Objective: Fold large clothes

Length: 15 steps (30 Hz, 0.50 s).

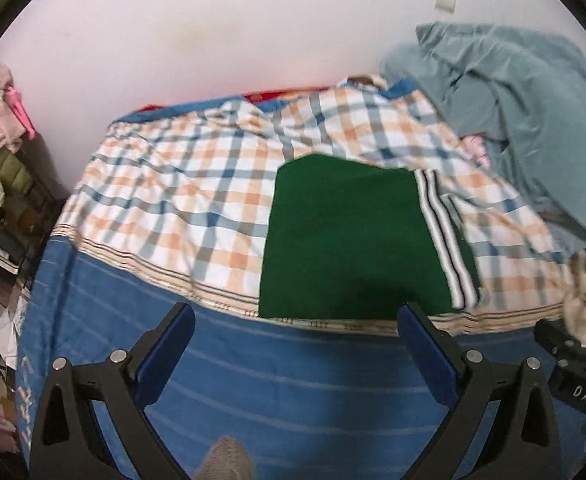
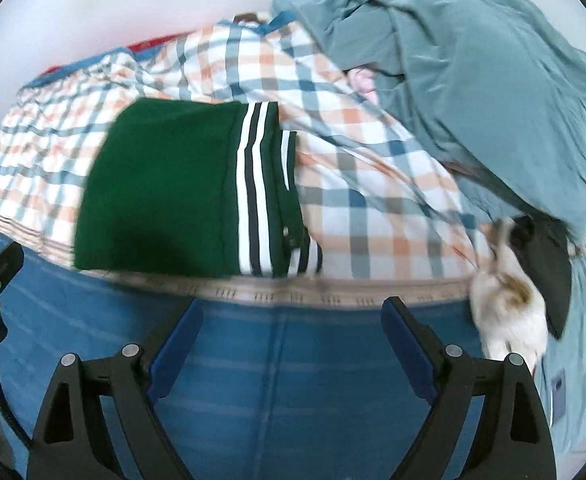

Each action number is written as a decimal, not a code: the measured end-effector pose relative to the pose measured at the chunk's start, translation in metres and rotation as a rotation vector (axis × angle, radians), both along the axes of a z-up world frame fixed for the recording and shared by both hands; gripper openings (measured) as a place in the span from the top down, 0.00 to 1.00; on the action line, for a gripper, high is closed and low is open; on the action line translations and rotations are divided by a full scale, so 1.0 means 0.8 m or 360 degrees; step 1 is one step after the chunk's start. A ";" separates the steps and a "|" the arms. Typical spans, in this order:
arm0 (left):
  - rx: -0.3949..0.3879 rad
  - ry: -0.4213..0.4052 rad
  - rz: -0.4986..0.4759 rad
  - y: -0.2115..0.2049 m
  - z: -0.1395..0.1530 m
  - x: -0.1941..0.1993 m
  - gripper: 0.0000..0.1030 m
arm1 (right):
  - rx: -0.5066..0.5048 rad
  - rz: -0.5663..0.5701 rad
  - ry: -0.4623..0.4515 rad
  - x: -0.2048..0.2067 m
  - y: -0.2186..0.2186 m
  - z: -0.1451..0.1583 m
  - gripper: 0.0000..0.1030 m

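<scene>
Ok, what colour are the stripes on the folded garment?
White and black stripes on the green garment; clearest in the right wrist view.

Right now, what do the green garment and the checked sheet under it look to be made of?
The green garment looks like a thick matte knit, perhaps wool or acrylic: dense, no sheen, with white and dark stripes along its right edge. The checked sheet looks like thin woven cotton: it creases sharply and lies flat. Blur hides finer weave detail.

Soft, even indoor light, strong fisheye bending at the rims, slight motion blur throughout
</scene>
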<state>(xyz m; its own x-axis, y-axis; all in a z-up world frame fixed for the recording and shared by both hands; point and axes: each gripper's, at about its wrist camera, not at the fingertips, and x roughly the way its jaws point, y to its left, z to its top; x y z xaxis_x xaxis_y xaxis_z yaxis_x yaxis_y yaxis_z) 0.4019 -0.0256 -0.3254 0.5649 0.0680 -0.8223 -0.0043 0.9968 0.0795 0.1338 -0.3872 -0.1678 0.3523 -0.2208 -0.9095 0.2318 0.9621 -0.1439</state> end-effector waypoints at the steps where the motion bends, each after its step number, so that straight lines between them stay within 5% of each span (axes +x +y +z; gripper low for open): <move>1: -0.0003 -0.0011 0.0004 -0.001 0.014 -0.011 0.00 | 0.0009 -0.0009 -0.0014 -0.019 0.006 0.021 0.11; 15: -0.0045 -0.0177 -0.0024 -0.004 0.243 -0.210 0.00 | -0.0051 -0.0005 -0.0378 -0.260 0.059 0.314 0.11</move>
